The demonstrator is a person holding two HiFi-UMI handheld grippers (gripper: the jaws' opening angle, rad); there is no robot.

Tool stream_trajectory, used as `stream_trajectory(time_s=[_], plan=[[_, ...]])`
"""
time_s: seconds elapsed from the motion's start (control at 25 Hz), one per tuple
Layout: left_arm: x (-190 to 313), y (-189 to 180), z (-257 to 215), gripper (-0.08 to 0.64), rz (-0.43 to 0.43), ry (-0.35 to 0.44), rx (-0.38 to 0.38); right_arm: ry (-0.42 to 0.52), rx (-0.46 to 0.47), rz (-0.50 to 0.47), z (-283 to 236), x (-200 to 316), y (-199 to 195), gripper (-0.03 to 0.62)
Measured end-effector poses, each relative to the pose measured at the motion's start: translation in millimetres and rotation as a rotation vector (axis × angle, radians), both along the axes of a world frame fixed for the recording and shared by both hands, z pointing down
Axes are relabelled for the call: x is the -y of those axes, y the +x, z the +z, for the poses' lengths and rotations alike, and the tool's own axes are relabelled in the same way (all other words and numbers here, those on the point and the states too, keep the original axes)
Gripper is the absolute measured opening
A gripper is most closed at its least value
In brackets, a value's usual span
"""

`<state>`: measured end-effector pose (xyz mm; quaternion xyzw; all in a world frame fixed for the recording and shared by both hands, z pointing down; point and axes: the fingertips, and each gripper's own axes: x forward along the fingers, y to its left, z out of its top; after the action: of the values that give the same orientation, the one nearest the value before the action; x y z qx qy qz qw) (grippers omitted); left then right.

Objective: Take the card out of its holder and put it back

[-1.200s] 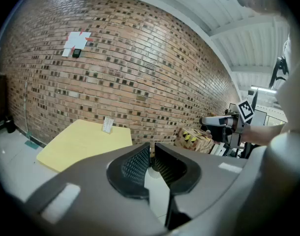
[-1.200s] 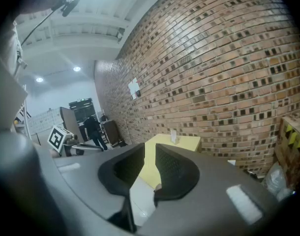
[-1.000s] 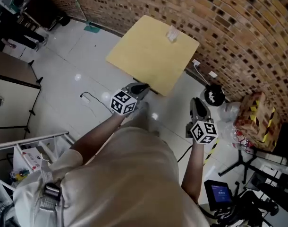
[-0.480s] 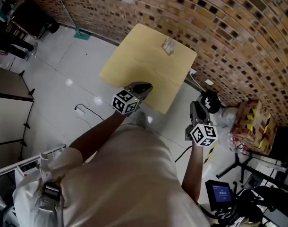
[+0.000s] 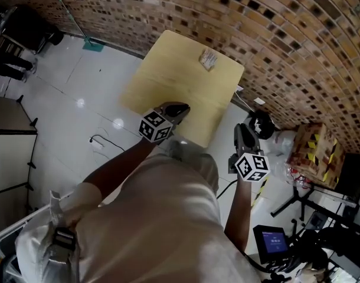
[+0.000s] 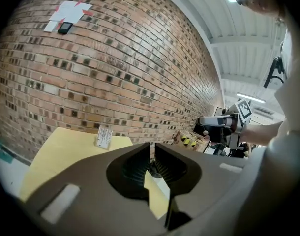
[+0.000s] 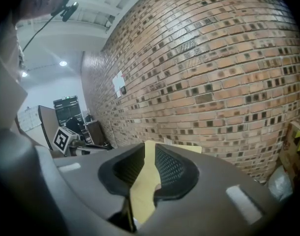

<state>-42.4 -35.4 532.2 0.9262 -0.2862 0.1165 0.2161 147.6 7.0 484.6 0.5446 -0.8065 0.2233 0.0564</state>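
Head view: card [image 5: 208, 56] in holder [image 5: 206, 65] is standing at the far edge of the table [image 5: 168, 69]; left gripper [image 5: 183, 107] is hovering over the near edge, right gripper [image 5: 243, 127] off its right side, both well apart from the card. Left gripper view: jaws are standing a slit apart, empty, card [image 6: 104, 136] ahead-left. Right gripper view: jaws are gaping slightly, framing only table [image 7: 145, 181].

Pale beige short-sleeved shirt [image 5: 162, 217], grey buckled strap [image 5: 61, 232] at 7 o'clock, grey-shelled left gripper [image 5: 183, 107] and right gripper [image 5: 242, 127], black ribbed pads [image 7: 170, 169], black-and-white marker cubes [image 5: 154, 127].
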Motion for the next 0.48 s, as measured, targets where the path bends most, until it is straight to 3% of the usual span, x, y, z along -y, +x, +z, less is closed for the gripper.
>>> stream_trajectory(time_s=[0.48], plan=[[28,5,20,0.052,-0.062,-0.061,0.024,-0.039,-0.016,-0.088,15,62,4,0.067]])
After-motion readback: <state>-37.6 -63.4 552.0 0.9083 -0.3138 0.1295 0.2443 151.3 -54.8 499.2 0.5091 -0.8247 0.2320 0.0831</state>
